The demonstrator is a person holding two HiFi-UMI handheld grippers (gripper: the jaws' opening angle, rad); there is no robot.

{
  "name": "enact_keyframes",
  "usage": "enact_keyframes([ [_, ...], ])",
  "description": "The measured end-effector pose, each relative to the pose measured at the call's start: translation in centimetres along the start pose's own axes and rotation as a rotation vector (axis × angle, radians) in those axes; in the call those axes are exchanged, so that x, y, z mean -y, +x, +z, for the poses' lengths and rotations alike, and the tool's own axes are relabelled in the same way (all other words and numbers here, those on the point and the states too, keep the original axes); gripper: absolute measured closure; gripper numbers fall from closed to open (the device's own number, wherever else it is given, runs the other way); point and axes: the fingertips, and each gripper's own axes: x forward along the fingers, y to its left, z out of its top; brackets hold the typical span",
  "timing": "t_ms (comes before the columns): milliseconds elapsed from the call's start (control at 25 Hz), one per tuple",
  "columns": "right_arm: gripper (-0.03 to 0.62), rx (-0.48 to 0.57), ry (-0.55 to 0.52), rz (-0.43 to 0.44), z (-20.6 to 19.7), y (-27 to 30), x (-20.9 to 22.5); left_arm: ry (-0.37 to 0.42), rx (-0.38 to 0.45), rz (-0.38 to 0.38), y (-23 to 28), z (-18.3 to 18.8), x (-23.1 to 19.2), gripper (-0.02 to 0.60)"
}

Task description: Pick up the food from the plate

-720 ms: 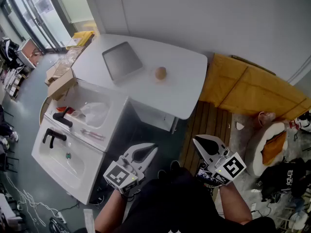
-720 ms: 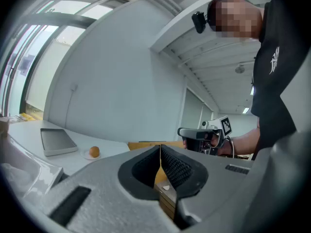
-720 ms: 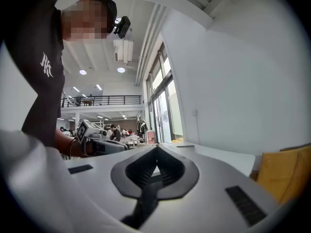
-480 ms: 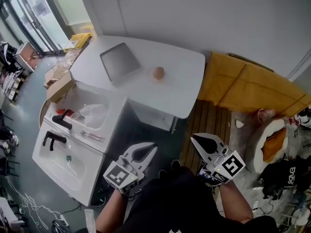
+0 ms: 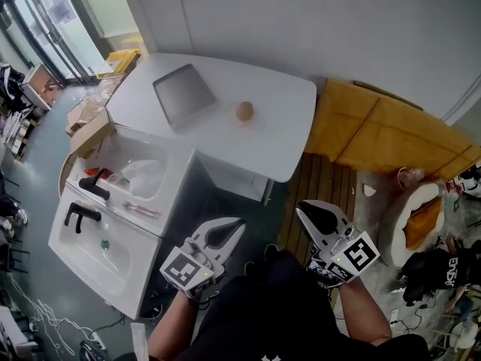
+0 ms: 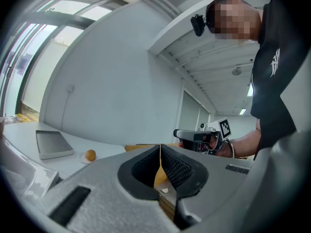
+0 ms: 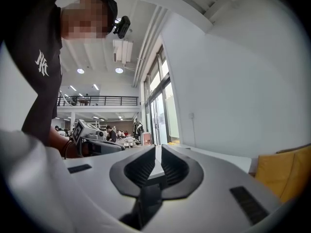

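Observation:
A small round brown piece of food [image 5: 244,111] sits on a small white plate [image 5: 244,119] on the white table [image 5: 285,138]; in the left gripper view the food [image 6: 90,155] shows far off to the left. My left gripper [image 5: 239,223] is held low near my body, far from the table, its jaws shut and empty. My right gripper [image 5: 301,210] is beside it at the right, also shut with nothing between the jaws. In the gripper views the left gripper [image 6: 160,146] and right gripper [image 7: 158,146] show closed tips.
A grey tray [image 5: 184,93] lies on the table left of the food. A white sink unit [image 5: 120,224] with black taps stands at the left. Yellow padded boards [image 5: 383,138] lean at the right; wooden slats [image 5: 308,186] cover the floor below.
Both grippers have barely shifted; the head view has drifted slightly, so the table sits a little lower left in the picture.

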Motion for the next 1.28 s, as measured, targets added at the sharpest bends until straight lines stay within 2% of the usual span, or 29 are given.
enact_keyframes([
  [360,0.541,0.011,-0.004,0.031,0.3,1.9,2.6,0.002,-0.024,0.03,1.8,0.1,-2.2,0.572],
  [440,0.5,0.008,0.005,0.046,0.1,2.7,3.5,0.004,-0.023,0.041,2.4,0.2,-3.2,0.572],
  [880,0.5,-0.038,0.046,0.138,-1.2,9.3,11.1,-0.023,-0.031,0.126,8.9,0.6,-11.7,0.569],
  [960,0.5,-0.043,0.053,0.149,-1.4,10.5,12.7,-0.033,-0.04,0.147,10.2,0.5,-13.2,0.548],
  [1040,0.5,-0.036,0.061,0.158,-1.4,11.9,14.5,-0.035,-0.049,0.168,11.5,0.6,-14.8,0.481],
  [1280,0.5,-0.033,0.082,0.206,-1.5,15.4,18.3,-0.033,-0.071,0.203,14.5,1.8,-18.0,0.476],
])
